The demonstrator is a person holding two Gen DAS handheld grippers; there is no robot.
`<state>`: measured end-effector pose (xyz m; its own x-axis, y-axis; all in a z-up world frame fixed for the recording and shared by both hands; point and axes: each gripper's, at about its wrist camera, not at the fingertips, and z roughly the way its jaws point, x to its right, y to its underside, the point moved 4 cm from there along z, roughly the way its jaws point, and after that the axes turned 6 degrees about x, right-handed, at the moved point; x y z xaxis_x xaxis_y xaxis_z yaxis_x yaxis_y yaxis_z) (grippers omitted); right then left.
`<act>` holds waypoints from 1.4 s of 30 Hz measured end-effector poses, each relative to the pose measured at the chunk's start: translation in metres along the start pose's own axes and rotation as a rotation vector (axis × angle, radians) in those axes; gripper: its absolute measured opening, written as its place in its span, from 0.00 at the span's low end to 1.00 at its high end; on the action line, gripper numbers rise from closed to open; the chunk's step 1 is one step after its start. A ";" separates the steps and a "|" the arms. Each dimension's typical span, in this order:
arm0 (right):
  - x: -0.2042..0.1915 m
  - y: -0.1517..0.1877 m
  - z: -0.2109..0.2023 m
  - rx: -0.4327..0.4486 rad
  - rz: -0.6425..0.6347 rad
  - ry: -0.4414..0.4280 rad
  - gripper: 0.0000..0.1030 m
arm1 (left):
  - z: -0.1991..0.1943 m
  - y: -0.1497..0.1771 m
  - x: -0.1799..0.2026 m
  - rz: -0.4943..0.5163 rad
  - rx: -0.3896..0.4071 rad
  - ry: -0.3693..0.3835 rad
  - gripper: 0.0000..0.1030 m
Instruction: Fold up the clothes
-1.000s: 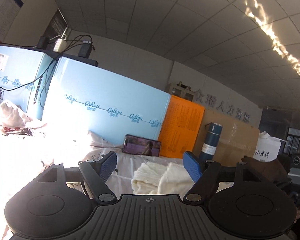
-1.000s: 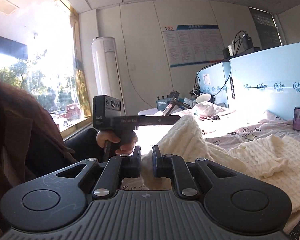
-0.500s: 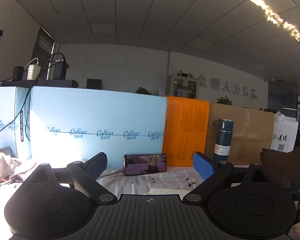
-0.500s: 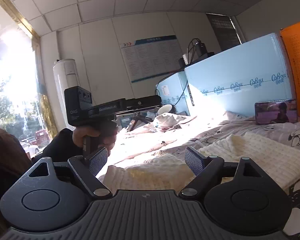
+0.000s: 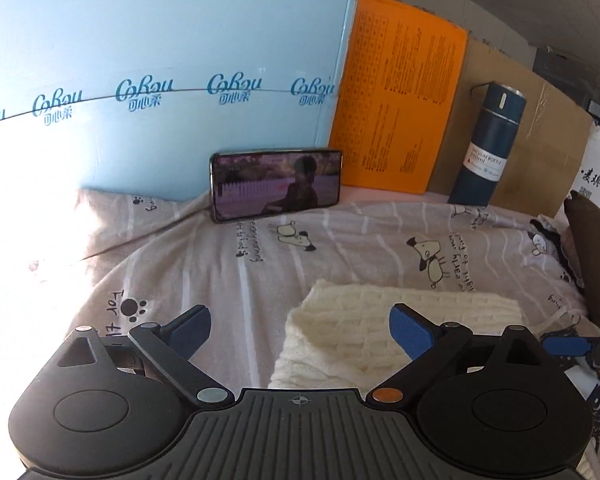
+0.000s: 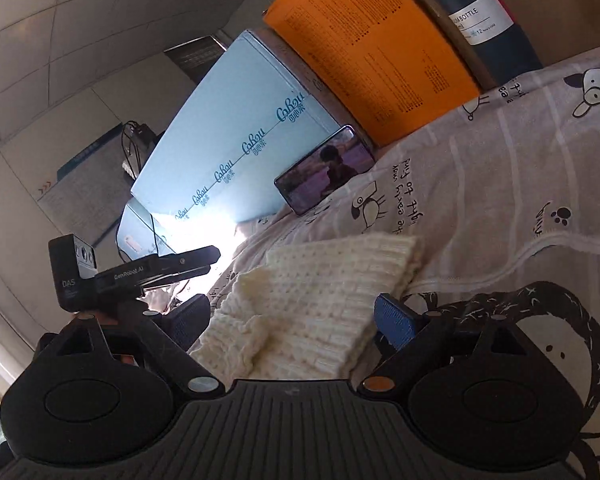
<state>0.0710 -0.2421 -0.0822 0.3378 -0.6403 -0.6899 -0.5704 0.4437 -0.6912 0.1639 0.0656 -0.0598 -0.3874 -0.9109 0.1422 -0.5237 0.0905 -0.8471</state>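
Both your grippers have tipped down from the ceiling toward the bed, and your right gripper (image 6: 290, 326) has let go of the sweater (image 6: 316, 308); its jaws are opening, pads clear of the knit. Your left gripper (image 5: 300, 330) gapes empty. That sweater lies folded on the sheet (image 5: 340, 248). Behind: "CoRou" box (image 5: 160, 80), phone (image 5: 276, 184), "VACUUM BOTTLE" flask (image 5: 488, 140)
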 end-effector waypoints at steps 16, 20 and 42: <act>-0.001 -0.004 0.046 0.006 0.017 0.158 0.51 | -0.014 0.015 0.025 0.112 0.038 0.091 0.28; -0.006 -0.010 0.031 0.073 -0.044 0.100 0.13 | -0.029 0.001 0.042 0.146 0.123 0.087 0.16; 0.015 -0.033 -0.003 0.232 -0.136 0.316 0.62 | -0.049 -0.027 0.026 0.236 0.305 -0.254 0.75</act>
<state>0.0925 -0.2687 -0.0691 0.1314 -0.8476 -0.5142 -0.3403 0.4486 -0.8264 0.1307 0.0587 -0.0084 -0.2508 -0.9528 -0.1711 -0.1817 0.2200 -0.9584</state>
